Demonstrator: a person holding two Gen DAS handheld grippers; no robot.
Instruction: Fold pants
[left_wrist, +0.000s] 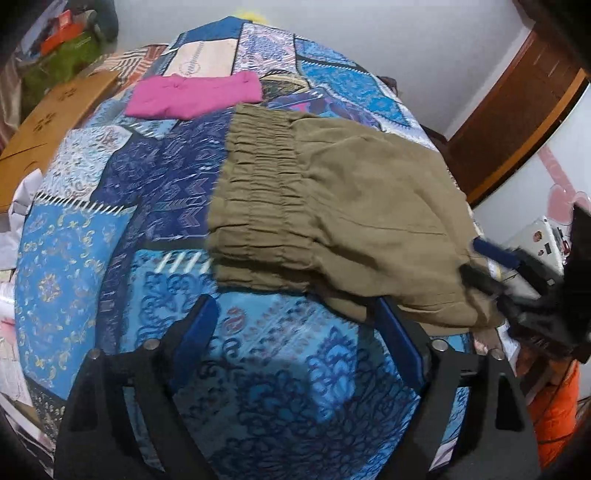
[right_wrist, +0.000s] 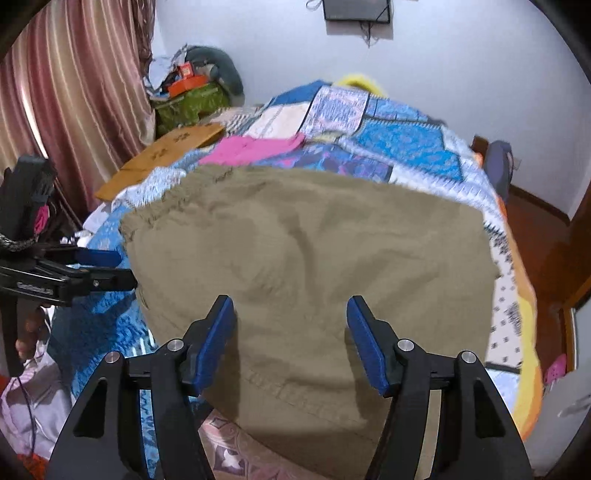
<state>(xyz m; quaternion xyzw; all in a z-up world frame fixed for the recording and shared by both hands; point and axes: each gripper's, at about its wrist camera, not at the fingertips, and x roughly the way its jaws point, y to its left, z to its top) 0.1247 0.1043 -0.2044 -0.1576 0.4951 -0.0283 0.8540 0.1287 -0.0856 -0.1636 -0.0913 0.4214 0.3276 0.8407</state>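
Observation:
Khaki pants (left_wrist: 351, 206) lie folded on the patterned blue bedspread (left_wrist: 110, 229), their gathered elastic waistband (left_wrist: 258, 184) toward the left in the left wrist view. My left gripper (left_wrist: 295, 317) is open above bare bedspread, its right finger at the pants' near edge. In the right wrist view the pants (right_wrist: 314, 240) fill the middle, and my right gripper (right_wrist: 290, 314) hovers open over their near part with nothing pinched. The left gripper (right_wrist: 118, 269) shows at the pants' left edge there. The right gripper (left_wrist: 480, 264) appears at the pants' right corner.
A folded pink garment (left_wrist: 195, 96) lies farther back on the bed. A cardboard box (left_wrist: 48, 122) sits beside the bed at the left, with a curtain (right_wrist: 74, 92) and clutter (right_wrist: 188, 92) behind. A wooden door (left_wrist: 517, 110) stands to the right.

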